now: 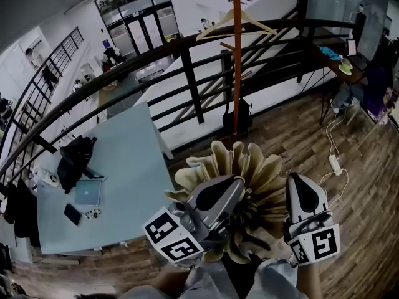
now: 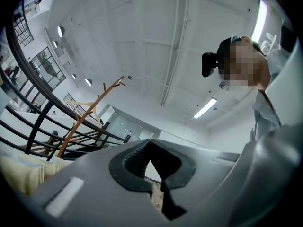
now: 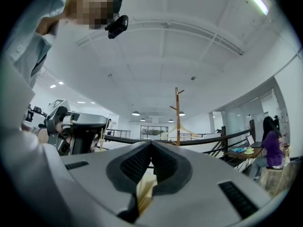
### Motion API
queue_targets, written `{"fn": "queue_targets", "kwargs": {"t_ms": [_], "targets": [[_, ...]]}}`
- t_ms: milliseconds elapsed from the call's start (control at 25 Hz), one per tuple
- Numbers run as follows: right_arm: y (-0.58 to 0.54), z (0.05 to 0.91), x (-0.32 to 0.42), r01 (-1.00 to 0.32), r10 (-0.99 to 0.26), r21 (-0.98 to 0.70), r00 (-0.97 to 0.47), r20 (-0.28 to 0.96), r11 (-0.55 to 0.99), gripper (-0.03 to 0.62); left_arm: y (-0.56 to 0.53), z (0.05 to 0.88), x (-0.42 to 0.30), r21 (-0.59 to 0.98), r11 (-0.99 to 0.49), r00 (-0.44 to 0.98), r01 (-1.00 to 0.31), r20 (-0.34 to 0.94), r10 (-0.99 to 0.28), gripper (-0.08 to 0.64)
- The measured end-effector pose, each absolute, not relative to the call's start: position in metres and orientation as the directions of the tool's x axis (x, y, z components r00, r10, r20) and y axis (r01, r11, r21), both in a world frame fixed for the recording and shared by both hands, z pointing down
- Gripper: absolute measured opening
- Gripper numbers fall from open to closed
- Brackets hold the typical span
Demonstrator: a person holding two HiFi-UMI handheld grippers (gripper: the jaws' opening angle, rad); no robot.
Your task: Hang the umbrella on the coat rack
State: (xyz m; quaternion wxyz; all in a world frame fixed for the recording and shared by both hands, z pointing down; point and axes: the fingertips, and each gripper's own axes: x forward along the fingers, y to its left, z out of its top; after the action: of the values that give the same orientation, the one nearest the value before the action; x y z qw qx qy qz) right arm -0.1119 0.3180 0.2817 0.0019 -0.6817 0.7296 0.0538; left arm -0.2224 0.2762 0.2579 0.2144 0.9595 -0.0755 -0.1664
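A black railing (image 1: 187, 73) runs across behind the coat rack (image 1: 236, 73), and plank floor (image 1: 361, 185) spreads out to the rack's right. The rack is a thin orange pole standing upright just on the near side of the railing. A pale wooden hanger (image 1: 234, 20) hangs high up on it.

The umbrella (image 1: 249, 167) is close in front of the rack's foot. It is beige, and its loose pleats fan out like petals. From the head view it is seen almost end-on, so its long axis stands steeply, roughly parallel to the pole. I cannot tell which end is uppermost.

The left gripper (image 1: 232, 185) comes in on the near-left side of the umbrella, with the rack beyond it. Its jaws are drawn together at the tips, and a sliver of beige cloth is caught low between the pads. Its marker cube faces the person.

The right gripper (image 1: 298, 185) sits at the umbrella's right edge, further from the pole's line. Its jaws are closed tight on a narrow fold of the same beige cloth. In its own view the rack stands straight ahead past the jaw tips.
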Motion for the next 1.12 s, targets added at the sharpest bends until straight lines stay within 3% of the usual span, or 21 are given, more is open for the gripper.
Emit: {"fn": "queue_targets", "kwargs": {"t_ms": [560, 1120], "targets": [[0.305, 0.289, -0.134, -0.993, -0.995, 0.099, -0.074, -0.059, 0.068, 0.0, 0.256, 0.262, -0.224, 0.411, -0.91, 0.937, -0.05, -0.296, -0.185, 0.002], [0.237, 0.282, -0.072, -0.984, -0.981, 0.099, -0.159, -0.11, 0.149, 0.0, 0.198, 0.256, -0.167, 0.407, -0.907, 0.923, -0.111, -0.296, -0.246, 0.001]]}}
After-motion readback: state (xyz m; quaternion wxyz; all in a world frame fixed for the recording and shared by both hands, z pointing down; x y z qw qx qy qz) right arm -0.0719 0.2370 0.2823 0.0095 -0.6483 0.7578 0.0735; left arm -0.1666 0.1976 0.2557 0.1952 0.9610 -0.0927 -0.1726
